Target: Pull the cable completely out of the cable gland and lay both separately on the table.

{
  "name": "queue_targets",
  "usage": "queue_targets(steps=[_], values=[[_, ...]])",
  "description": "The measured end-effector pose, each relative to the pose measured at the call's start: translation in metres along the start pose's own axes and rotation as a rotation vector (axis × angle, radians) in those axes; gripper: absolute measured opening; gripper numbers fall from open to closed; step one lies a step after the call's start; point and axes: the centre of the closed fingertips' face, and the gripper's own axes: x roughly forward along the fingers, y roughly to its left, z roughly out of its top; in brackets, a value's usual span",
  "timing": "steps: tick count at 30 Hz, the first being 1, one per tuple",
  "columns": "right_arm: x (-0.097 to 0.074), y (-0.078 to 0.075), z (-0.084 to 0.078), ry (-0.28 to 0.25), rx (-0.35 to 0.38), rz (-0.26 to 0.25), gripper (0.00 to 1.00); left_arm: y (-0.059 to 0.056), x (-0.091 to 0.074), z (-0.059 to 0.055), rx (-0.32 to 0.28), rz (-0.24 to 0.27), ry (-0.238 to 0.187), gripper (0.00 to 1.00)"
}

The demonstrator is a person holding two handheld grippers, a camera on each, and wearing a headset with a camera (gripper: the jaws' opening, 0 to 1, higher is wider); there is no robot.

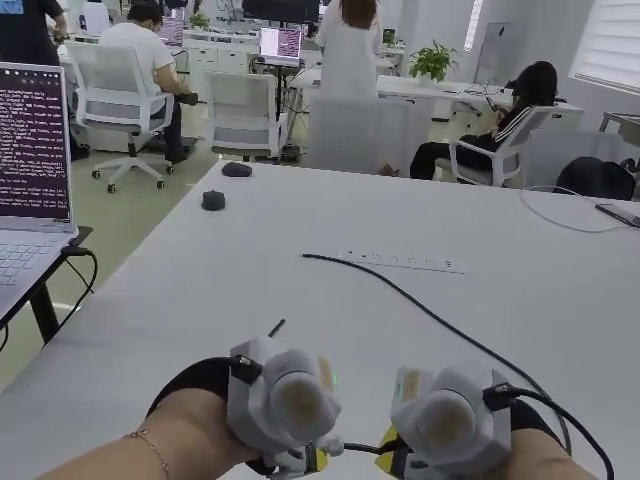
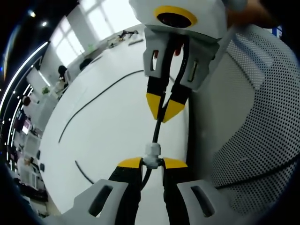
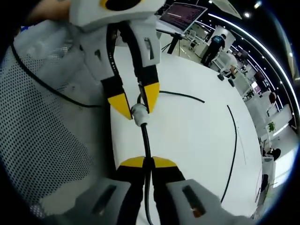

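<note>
Left tongs [image 2: 152, 162] clamped on the white cable gland [image 2: 152, 152]. Right tongs [image 2: 164, 112] clamped on the black cable [image 2: 157, 131], just beyond the gland. Both are over the near edge of the worktop [image 2: 108, 140]. The tongs face tip to tip, close together, with the cable's long axis on the line between them. Cable not yet out. My read: pull straight apart along that line.

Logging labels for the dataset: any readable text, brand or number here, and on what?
Nothing legible.
laptop screen: lines of terminal text, too small to read.
background monitor: text, blurred.
cable gland and cable: no markings visible.
</note>
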Motion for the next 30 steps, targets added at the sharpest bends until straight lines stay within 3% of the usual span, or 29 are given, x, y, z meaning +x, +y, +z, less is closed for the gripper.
queue_targets(steps=[7, 9, 14, 15, 18, 23, 26, 28, 30], values=[[-0.002, -0.009, -0.018, 0.072, 0.041, -0.038, 0.03, 0.004, -0.002, -0.001, -0.025, 0.019, 0.004, 0.16], [-0.004, -0.012, -0.027, 0.114, 0.054, -0.058, 0.03, 0.005, -0.003, -0.001, -0.029, 0.024, 0.007, 0.16], [-0.006, -0.011, -0.035, 0.152, 0.053, -0.058, 0.03, 0.005, -0.004, 0.000, -0.030, 0.038, 0.007, 0.16], [-0.006, -0.010, -0.034, 0.148, 0.045, -0.056, 0.06, 0.006, -0.005, 0.001, -0.021, 0.048, 0.004, 0.16], [-0.006, -0.005, -0.016, 0.063, 0.042, -0.037, 0.16, 0.007, -0.007, 0.003, -0.018, 0.057, -0.005, 0.16], [-0.009, 0.001, 0.007, -0.032, -0.004, -0.032, 0.21, 0.003, -0.007, 0.004, -0.019, 0.054, -0.009, 0.16], [-0.009, 0.004, 0.013, -0.057, -0.025, -0.025, 0.11, 0.003, -0.007, 0.005, -0.016, 0.050, -0.014, 0.16], [-0.010, -0.003, 0.005, -0.018, -0.027, -0.052, 0.03, 0.003, -0.007, 0.005, -0.021, 0.049, -0.014, 0.16], [-0.010, -0.004, 0.005, -0.038, 0.009, -0.046, 0.03, 0.004, -0.007, 0.005, -0.020, 0.052, -0.019, 0.16]])
